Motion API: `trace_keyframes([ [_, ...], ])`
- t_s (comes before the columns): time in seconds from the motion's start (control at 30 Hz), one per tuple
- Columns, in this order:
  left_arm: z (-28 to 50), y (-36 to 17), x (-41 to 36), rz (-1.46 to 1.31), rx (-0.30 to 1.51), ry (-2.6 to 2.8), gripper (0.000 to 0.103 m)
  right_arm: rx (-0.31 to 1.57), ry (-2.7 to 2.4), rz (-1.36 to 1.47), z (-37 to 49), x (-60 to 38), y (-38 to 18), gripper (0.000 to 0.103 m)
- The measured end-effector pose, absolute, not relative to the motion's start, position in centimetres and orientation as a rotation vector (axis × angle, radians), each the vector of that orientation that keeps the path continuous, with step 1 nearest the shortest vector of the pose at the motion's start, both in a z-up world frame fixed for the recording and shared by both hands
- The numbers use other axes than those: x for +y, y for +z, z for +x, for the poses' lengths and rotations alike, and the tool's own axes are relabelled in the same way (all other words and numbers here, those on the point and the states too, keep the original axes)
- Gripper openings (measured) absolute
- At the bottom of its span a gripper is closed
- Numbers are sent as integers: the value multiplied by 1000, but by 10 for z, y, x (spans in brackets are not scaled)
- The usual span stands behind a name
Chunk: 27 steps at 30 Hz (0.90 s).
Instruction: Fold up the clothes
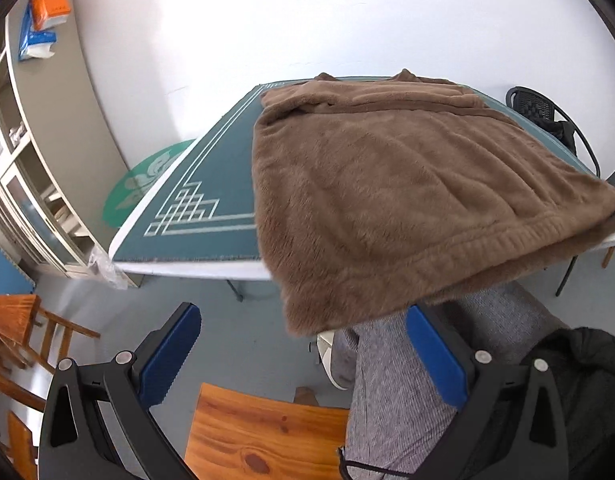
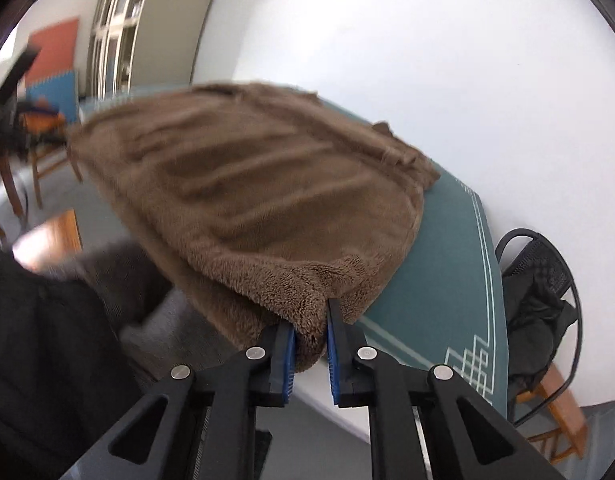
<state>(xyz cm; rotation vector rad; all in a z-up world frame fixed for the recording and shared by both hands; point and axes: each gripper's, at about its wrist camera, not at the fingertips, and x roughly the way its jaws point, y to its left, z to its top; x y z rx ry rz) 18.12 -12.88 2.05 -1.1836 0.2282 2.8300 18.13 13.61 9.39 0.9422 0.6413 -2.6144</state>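
Note:
A fluffy brown garment (image 1: pixel 387 184) lies spread on the green-covered table (image 1: pixel 219 184), and its near hem hangs over the front edge. My left gripper (image 1: pixel 303 312) is open just below that hanging hem, and its blue pads (image 1: pixel 171 356) hold nothing. In the right wrist view the same brown garment (image 2: pixel 247 184) drapes over the near corner of the table (image 2: pixel 447 260). My right gripper (image 2: pixel 309 320) is shut on a bunched corner of the garment's hem.
A person's grey-trousered legs (image 1: pixel 391 392) and a wooden stool (image 1: pixel 263 436) are below the left gripper. A black chair with a dark jacket (image 2: pixel 539 300) stands at the table's right end. A glass-door cabinet (image 1: pixel 31 184) and wooden chairs (image 1: pixel 23 328) stand at the left.

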Motion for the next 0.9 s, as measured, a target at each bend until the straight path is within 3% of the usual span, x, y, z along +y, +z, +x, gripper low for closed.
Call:
trace_keyframes([
  [0.23, 185, 11, -139, -1177, 100, 2823, 103, 600, -2635, 921, 170, 136, 108, 14],
  [0.37, 177, -2, -131, -1174, 137, 2823, 102, 588, -2649, 907, 169, 134, 112, 14],
  [0.43, 170, -7, -131, -1185, 134, 2829, 94, 562, -2663, 900, 169, 138, 117, 14],
  [0.47, 166, -10, -132, -1195, 107, 2822, 80, 550, -2672, 898, 167, 140, 118, 14],
  [0.5, 162, -12, -133, -1204, 81, 2814, 54, 538, -2680, 896, 166, 142, 120, 14],
  [0.57, 153, -16, -143, -1257, -60, 2762, 23, 525, -2697, 893, 164, 145, 122, 14],
  [0.67, 157, -8, -155, -1233, -143, 2747, 14, 513, -2699, 897, 164, 146, 123, 14],
  [0.9, 173, 58, -169, -1000, -68, 2853, 14, 444, -2704, 896, 151, 153, 129, 14],
])
